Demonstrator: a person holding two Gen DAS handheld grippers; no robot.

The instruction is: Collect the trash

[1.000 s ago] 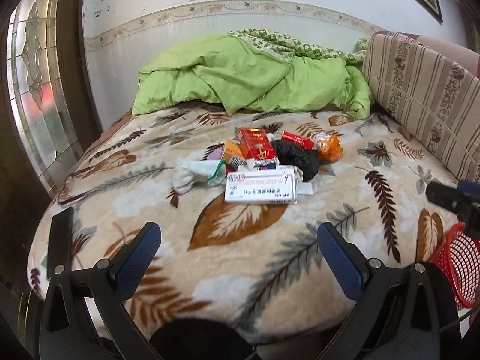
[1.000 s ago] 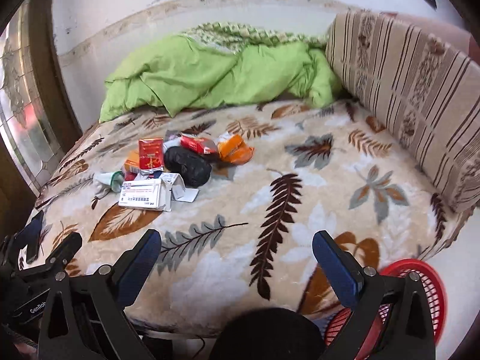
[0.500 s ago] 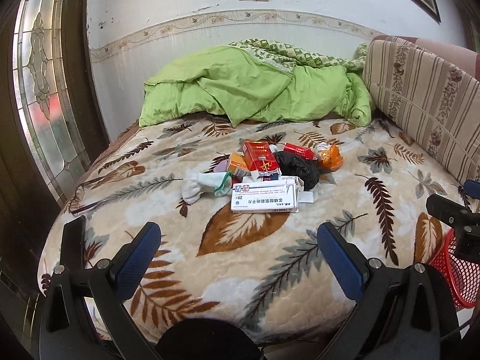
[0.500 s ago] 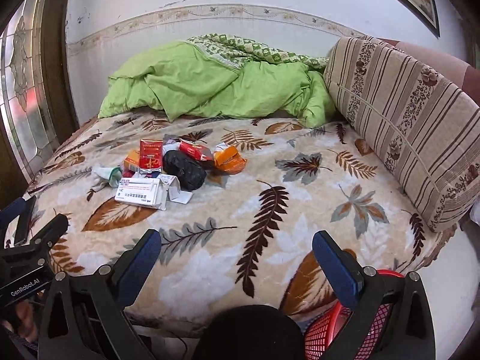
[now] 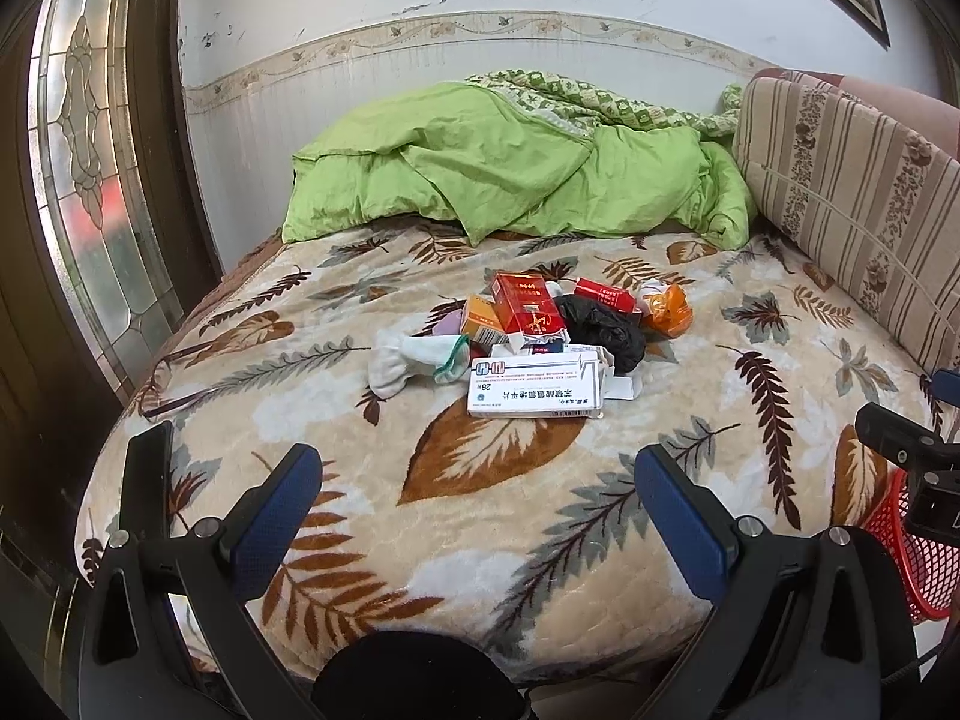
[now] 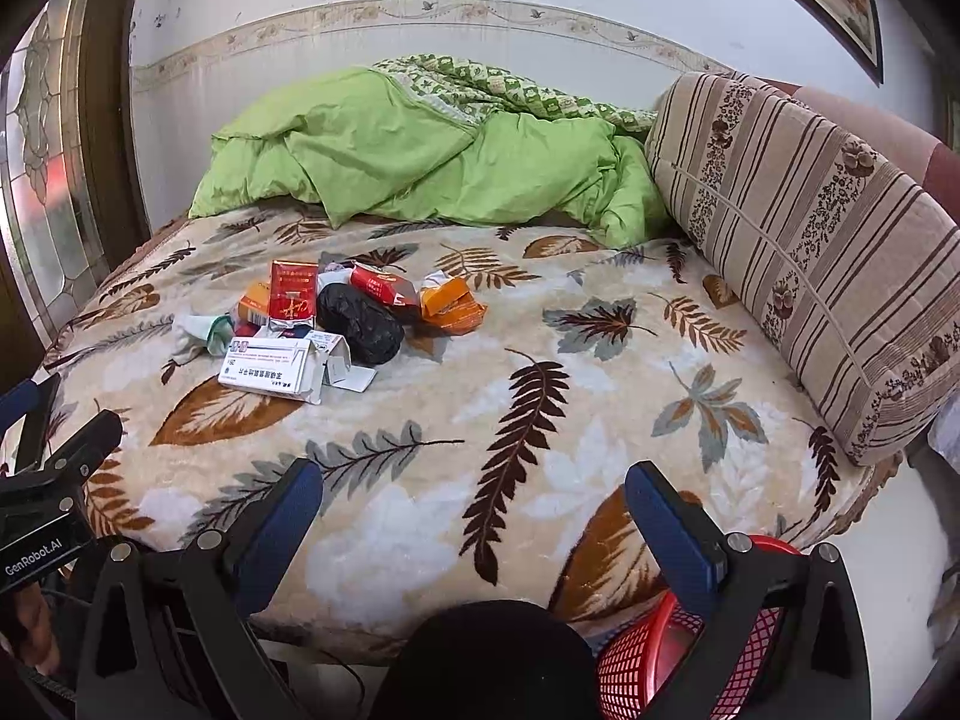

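A heap of trash lies on the leaf-patterned bed: a white medicine box [image 5: 534, 387] [image 6: 270, 369], a red cigarette pack [image 5: 525, 303] [image 6: 292, 289], a black plastic bag [image 5: 600, 330] [image 6: 359, 324], orange wrappers [image 5: 666, 306] [image 6: 453, 303] and a white sock [image 5: 414, 360]. A red mesh basket [image 6: 672, 654] [image 5: 918, 558] stands on the floor at the bed's near right edge. My left gripper [image 5: 477, 498] is open and empty, short of the heap. My right gripper [image 6: 474, 516] is open and empty above the bed's near edge, over the basket.
A green duvet [image 5: 516, 174] is bunched at the back of the bed. A striped cushion [image 6: 804, 228] lines the right side. A stained-glass door [image 5: 84, 180] stands at the left. The wall is behind.
Both grippers have risen and tilted up, so the bed and trash heap sit lower in both views. Both stay open. Nothing on the bed has moved.
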